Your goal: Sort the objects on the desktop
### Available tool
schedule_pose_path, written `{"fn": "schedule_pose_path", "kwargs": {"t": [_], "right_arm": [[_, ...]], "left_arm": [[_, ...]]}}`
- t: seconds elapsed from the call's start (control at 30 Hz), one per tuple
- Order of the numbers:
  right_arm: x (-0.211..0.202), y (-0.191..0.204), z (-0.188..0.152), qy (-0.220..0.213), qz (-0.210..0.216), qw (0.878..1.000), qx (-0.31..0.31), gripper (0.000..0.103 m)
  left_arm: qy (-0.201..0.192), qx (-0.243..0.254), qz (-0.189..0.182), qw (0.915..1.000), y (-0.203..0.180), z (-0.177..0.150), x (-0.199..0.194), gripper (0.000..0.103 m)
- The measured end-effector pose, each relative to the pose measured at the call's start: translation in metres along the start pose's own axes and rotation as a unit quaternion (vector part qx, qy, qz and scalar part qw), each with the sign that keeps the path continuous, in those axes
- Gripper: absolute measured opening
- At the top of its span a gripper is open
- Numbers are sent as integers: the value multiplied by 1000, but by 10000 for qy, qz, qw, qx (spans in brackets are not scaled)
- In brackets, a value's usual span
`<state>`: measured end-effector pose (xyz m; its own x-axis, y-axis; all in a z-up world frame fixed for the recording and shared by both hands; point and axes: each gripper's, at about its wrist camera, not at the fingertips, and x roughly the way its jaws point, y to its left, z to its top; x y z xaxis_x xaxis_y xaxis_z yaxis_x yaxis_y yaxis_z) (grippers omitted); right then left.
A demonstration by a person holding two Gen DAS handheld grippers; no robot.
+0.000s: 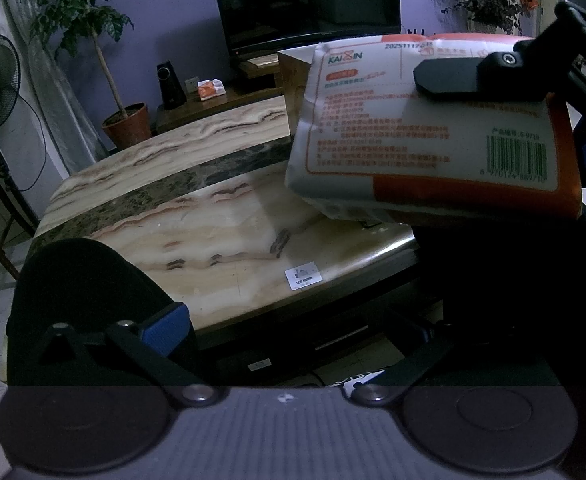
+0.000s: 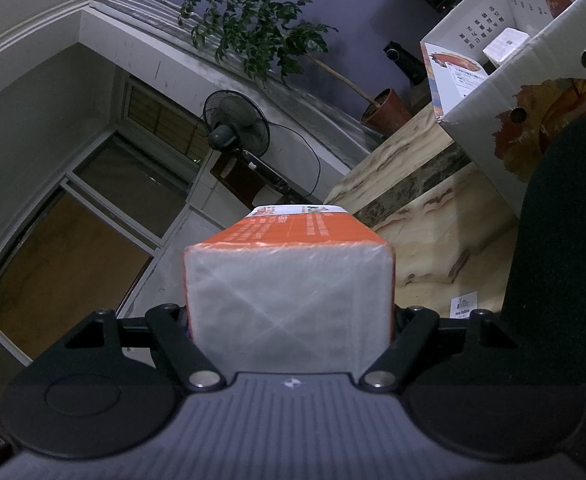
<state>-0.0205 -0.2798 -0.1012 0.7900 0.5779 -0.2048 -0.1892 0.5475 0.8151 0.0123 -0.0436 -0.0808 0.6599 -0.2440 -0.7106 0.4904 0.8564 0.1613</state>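
An orange-and-white tissue pack (image 1: pixel 421 136) hangs above the right part of the marble tea table (image 1: pixel 197 224). My right gripper (image 2: pixel 289 316) is shut on it, and the pack's clear-wrapped end (image 2: pixel 289 300) fills the space between the jaws. In the left wrist view one black finger (image 1: pixel 445 76) of that gripper lies across the pack's printed face; the other finger is hidden behind the pack. My left gripper (image 1: pixel 293 332) is open and holds nothing, low at the table's near edge, its blue pad (image 1: pixel 165 328) showing. An open printed cardboard box (image 2: pixel 533 92) stands on the table beyond the pack.
A white packet (image 2: pixel 505 44) lies inside the box. A small white label (image 1: pixel 303 276) is stuck near the table's front edge. Beyond the table are a TV (image 1: pixel 309 0), a black speaker (image 1: pixel 171 84), a potted plant (image 1: pixel 127 120) and a standing fan (image 2: pixel 235 124).
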Motion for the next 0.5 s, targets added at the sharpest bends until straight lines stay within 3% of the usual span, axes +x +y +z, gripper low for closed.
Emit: {"fn": "schedule_pose_path", "kwargs": {"t": [0.5], "right_arm": [[-3,3,5,-53,-121,9999,16,79]], "left_arm": [[4,-23,18,10000,-1,0,-1,102]]}}
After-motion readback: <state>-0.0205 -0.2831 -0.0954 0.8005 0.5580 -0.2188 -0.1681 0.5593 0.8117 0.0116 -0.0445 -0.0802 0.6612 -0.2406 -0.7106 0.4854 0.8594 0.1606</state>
